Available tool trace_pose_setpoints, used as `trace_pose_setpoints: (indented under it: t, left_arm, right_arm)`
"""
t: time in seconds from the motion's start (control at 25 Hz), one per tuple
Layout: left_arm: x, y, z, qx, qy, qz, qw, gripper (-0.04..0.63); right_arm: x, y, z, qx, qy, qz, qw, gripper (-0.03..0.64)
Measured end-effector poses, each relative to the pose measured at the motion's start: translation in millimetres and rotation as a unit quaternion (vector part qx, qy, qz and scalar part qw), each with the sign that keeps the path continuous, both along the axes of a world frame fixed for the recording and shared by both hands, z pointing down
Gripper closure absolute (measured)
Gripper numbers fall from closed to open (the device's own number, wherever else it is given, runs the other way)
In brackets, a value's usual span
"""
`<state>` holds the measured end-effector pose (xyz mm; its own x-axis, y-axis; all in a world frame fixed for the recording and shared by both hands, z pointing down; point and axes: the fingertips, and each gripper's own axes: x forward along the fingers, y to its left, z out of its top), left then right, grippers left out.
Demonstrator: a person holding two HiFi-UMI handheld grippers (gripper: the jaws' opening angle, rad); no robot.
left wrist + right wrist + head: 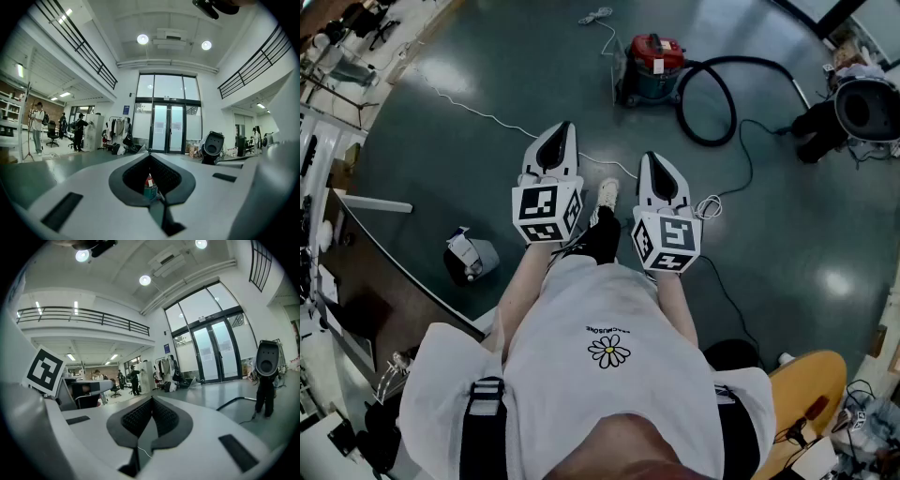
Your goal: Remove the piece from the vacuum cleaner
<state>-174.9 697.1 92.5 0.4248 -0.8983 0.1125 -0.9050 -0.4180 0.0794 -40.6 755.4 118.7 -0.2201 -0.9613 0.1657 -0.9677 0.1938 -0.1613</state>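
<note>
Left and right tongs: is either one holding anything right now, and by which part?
Nothing is held. The left tongs and right tongs are both shut on nothing; the red-topped canister vacuum cleaner sits apart on the floor.

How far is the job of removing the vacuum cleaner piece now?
Nothing looks done: the vacuum cleaner stands on the floor ahead, black hose looped beside it. Nothing is in hand: left gripper and right gripper are shut, empty, well short of it. Left: approach, grip the piece, pull it off.
</note>
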Motion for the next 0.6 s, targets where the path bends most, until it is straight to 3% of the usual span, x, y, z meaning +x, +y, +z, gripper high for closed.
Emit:
trace_pose_setpoints:
  t: [0.36,0.6]
  left_arm:
    - [26.6,-84.5,18.4,-0.009,0.002,0.010,0.9999,0.591]
    - [28.1,-172.5,23.7,-0.014,0.003,-0.005,0.9999,0.591]
  right_arm:
    - [25.8,-75.3,18.0,-0.017,0.005,0.015,1.000,0.604]
    - [29.5,-180.4,14.2,-0.017,0.006,-0.003,1.000,0.604]
